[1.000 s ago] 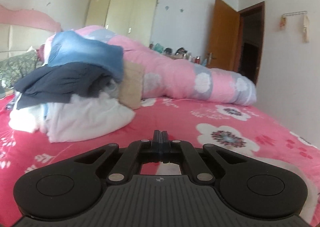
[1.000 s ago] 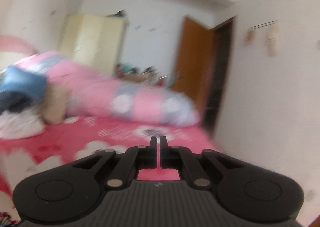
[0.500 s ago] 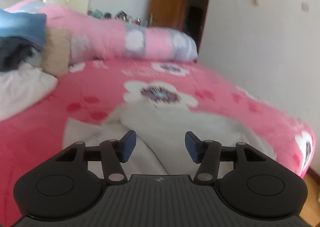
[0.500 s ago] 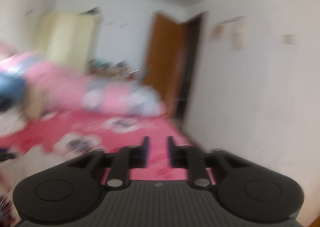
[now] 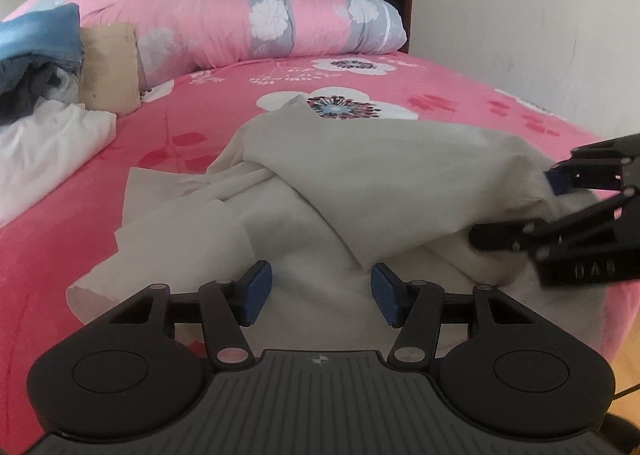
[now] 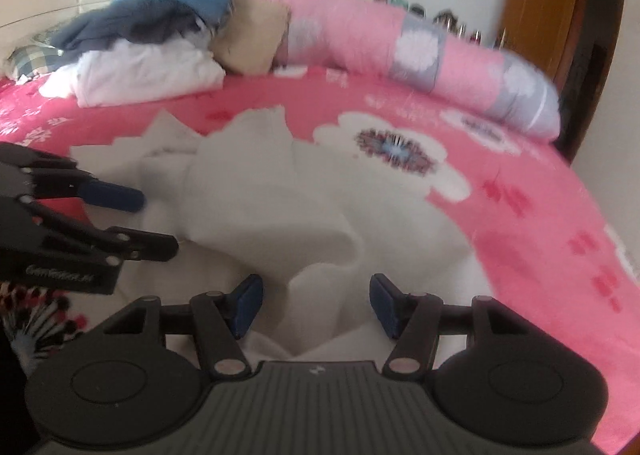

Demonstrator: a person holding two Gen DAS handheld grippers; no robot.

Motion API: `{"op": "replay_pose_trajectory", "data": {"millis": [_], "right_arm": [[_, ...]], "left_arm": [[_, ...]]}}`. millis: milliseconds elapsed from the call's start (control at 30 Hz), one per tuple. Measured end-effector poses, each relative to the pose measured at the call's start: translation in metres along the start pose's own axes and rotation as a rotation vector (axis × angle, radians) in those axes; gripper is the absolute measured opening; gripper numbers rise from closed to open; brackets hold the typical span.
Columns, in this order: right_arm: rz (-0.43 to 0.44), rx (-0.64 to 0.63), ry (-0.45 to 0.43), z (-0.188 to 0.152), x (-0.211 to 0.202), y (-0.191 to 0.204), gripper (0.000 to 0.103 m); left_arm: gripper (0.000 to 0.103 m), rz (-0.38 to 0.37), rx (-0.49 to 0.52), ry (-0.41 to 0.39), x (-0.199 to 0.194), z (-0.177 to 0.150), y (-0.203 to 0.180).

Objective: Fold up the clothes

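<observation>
A crumpled cream garment (image 5: 360, 191) lies on the pink flowered bed (image 5: 192, 111), near its foot. My left gripper (image 5: 321, 291) is open and empty, its blue pads just above the garment's near edge. My right gripper (image 6: 313, 301) is also open and empty over the same garment (image 6: 280, 207). The right gripper shows at the right of the left wrist view (image 5: 516, 207), open, against the garment's right side. The left gripper shows at the left of the right wrist view (image 6: 156, 221), open.
A pile of white, dark and blue clothes (image 5: 40, 95) and a tan cushion (image 5: 110, 67) sit at the back left. A rolled pink quilt (image 5: 260, 27) lies across the far side. A white wall (image 5: 540, 35) and the bed's edge are on the right.
Both grippers have opened from shut and tilted down from the room view onto the cream garment. Each gripper has come into the other's view.
</observation>
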State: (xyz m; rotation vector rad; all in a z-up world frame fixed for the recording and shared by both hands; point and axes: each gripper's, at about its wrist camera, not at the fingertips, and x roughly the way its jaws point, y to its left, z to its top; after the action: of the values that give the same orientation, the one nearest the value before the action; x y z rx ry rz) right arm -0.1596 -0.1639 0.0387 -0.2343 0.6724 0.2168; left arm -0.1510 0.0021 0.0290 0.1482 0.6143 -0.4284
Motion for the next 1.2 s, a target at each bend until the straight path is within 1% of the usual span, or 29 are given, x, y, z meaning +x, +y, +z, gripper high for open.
{"op": "replay_pose_trajectory", "data": {"millis": [33,67,100,133,233,367,433,467,700,800,867,900,933,967,1033,1100,1133,1167,1200], "right_arm": [[0.017,0.016,0.011,-0.003,-0.005,-0.003,0.037],[0.035,0.029,0.022,-0.006,-0.009,-0.006,0.027],[0.05,0.032,0.026,-0.006,-0.016,-0.008,0.014],[0.051,0.032,0.012,-0.005,-0.026,-0.011,0.011],[0.021,0.05,-0.066,0.006,-0.053,-0.023,0.007],[-0.003,0.145,-0.167,0.035,-0.073,-0.057,0.007],[-0.037,0.181,-0.201,0.048,-0.077,-0.075,0.007],[-0.056,0.196,-0.209,0.053,-0.076,-0.083,0.007],[-0.153,0.331,-0.163,0.059,-0.039,-0.141,0.007],[-0.166,0.433,-0.083,0.045,-0.012,-0.167,0.012],[-0.165,0.51,-0.01,0.031,0.006,-0.185,0.031],[-0.159,0.54,0.031,0.024,0.013,-0.191,0.049],[-0.152,0.565,0.068,0.016,0.019,-0.196,0.056],[-0.143,0.582,0.091,0.008,0.022,-0.199,0.058],[-0.133,0.592,0.096,-0.005,0.015,-0.199,0.066],[-0.128,0.592,0.083,-0.018,0.001,-0.196,0.068],[-0.128,0.59,0.055,-0.022,-0.01,-0.195,0.07],[-0.125,0.581,0.022,-0.026,-0.022,-0.193,0.07],[-0.126,0.567,-0.013,-0.029,-0.036,-0.189,0.071]], "left_arm": [[0.054,0.006,0.007,0.002,0.002,-0.001,0.0],[0.054,0.005,0.008,0.004,0.003,-0.001,0.0],[0.053,0.004,0.008,0.006,0.005,-0.001,0.001],[0.053,0.0,0.001,0.008,0.005,-0.001,0.001],[0.052,-0.009,-0.019,0.014,0.006,-0.001,0.004],[0.052,-0.007,-0.022,0.022,0.007,-0.001,0.004],[0.052,0.001,-0.012,0.024,0.008,-0.002,0.001],[0.052,0.004,-0.005,0.026,0.008,-0.002,0.0],[0.052,0.022,0.028,0.037,0.012,-0.001,-0.004],[0.052,0.025,0.031,0.041,0.013,-0.001,-0.004],[0.053,0.028,0.035,0.043,0.013,0.0,-0.005],[0.053,0.03,0.036,0.043,0.013,0.0,-0.005],[0.054,0.031,0.039,0.044,0.013,0.0,-0.005],[0.055,0.032,0.042,0.044,0.013,0.0,-0.005],[0.056,0.031,0.049,0.046,0.012,0.0,-0.006],[0.064,0.017,0.041,0.051,0.01,0.001,-0.005],[0.074,0.008,0.033,0.055,0.009,0.002,-0.003],[0.082,-0.005,0.022,0.058,0.007,0.002,-0.003],[0.085,-0.018,0.011,0.06,0.005,0.003,-0.002]]}}
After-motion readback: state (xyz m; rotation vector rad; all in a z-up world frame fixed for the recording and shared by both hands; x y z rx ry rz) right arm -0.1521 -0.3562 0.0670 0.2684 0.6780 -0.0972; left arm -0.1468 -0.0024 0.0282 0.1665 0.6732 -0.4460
